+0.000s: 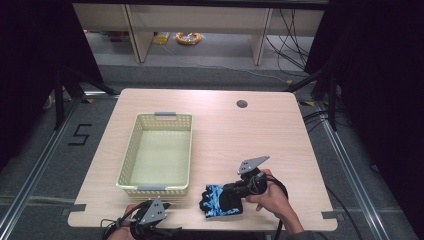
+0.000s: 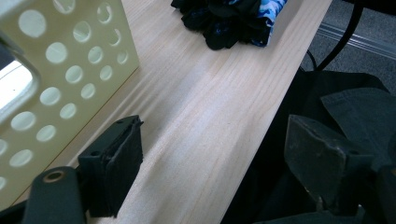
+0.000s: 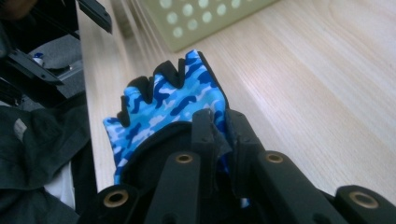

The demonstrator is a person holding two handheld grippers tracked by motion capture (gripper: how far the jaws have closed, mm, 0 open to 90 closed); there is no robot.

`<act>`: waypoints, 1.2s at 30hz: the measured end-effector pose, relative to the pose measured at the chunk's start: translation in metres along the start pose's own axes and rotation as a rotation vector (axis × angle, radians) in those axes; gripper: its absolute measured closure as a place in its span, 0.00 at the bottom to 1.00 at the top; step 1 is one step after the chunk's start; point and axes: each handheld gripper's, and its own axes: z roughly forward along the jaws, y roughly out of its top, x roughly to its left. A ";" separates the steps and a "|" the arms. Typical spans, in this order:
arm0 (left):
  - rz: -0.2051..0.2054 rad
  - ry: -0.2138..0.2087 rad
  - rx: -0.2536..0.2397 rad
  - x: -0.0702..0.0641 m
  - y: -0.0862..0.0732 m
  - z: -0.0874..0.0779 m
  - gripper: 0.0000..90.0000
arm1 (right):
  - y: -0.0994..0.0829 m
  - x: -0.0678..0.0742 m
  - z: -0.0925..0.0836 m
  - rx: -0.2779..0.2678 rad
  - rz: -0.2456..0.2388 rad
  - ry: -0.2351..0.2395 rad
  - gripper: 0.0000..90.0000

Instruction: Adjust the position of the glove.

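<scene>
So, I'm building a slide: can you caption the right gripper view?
Right gripper pinches the cuff of a blue camouflage fingerless glove lying on the wooden table near a perforated basket.

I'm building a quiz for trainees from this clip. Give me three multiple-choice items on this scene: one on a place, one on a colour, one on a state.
1. Where does the blue camouflage fingerless glove lie?
A. inside the basket
B. on the wooden table, right of the basket
C. on the floor

2. What colour is the perforated plastic basket?
A. pale yellow
B. red
C. black

3. How does the right tool stand?
A. wide open above the basket
B. shut on the glove's cuff edge
C. lying loose on the table

Answers:
1 B, the high view shows it near the table's front edge, beside the basket.
2 A, its walls are cream-yellow.
3 B, the right gripper view shows fabric pinched between its near-closed jaws.
</scene>
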 end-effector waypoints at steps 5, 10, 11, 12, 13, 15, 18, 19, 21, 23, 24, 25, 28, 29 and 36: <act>-0.012 0.007 0.000 -0.001 0.000 0.000 0.21 | -0.005 -0.003 0.006 0.013 0.031 0.000 0.92; -0.008 0.006 0.001 -0.001 0.000 0.000 0.21 | -0.005 -0.004 0.008 0.044 0.019 -0.029 0.89; -0.005 -0.006 0.003 -0.001 0.000 0.000 0.21 | -0.005 -0.004 0.008 0.044 0.019 -0.029 0.89; -0.013 -0.005 -0.002 -0.002 0.000 0.001 0.21 | -0.005 -0.004 0.009 0.046 0.016 -0.032 0.89; -0.011 -0.004 -0.001 -0.001 0.000 0.000 0.21 | -0.005 -0.005 0.009 0.046 0.015 -0.033 0.87; -0.008 0.004 0.000 -0.001 0.000 0.000 0.21 | -0.005 -0.004 0.009 0.046 0.023 -0.038 0.84; -0.005 0.011 0.003 -0.001 0.000 0.000 0.21 | -0.005 -0.003 0.007 0.027 0.046 -0.055 0.76; -0.013 0.008 -0.003 -0.001 0.000 0.000 0.21 | -0.005 -0.003 0.006 0.018 0.047 -0.065 0.73; -0.012 0.003 -0.004 -0.001 0.000 -0.001 0.21 | -0.004 -0.001 0.000 -0.008 0.064 -0.097 0.69; -0.014 -0.006 -0.001 -0.001 0.000 0.000 0.21 | -0.003 0.002 -0.005 -0.032 0.076 -0.113 0.67; -0.011 0.005 -0.003 -0.001 0.000 -0.001 0.21 | -0.002 0.007 -0.014 -0.050 0.122 -0.151 0.63; -0.011 0.005 -0.003 -0.001 0.000 -0.001 0.21 | -0.002 0.007 -0.014 -0.050 0.122 -0.151 0.63; -0.014 0.004 -0.007 -0.001 0.000 -0.001 0.21 | -0.009 0.015 -0.030 -0.096 0.203 -0.237 0.63; -0.014 0.004 -0.007 -0.001 0.000 -0.001 0.21 | -0.009 0.015 -0.030 -0.096 0.203 -0.237 0.63; -0.017 -0.007 -0.011 -0.004 0.001 0.002 0.21 | -0.039 0.032 -0.041 -0.152 0.410 -0.284 0.65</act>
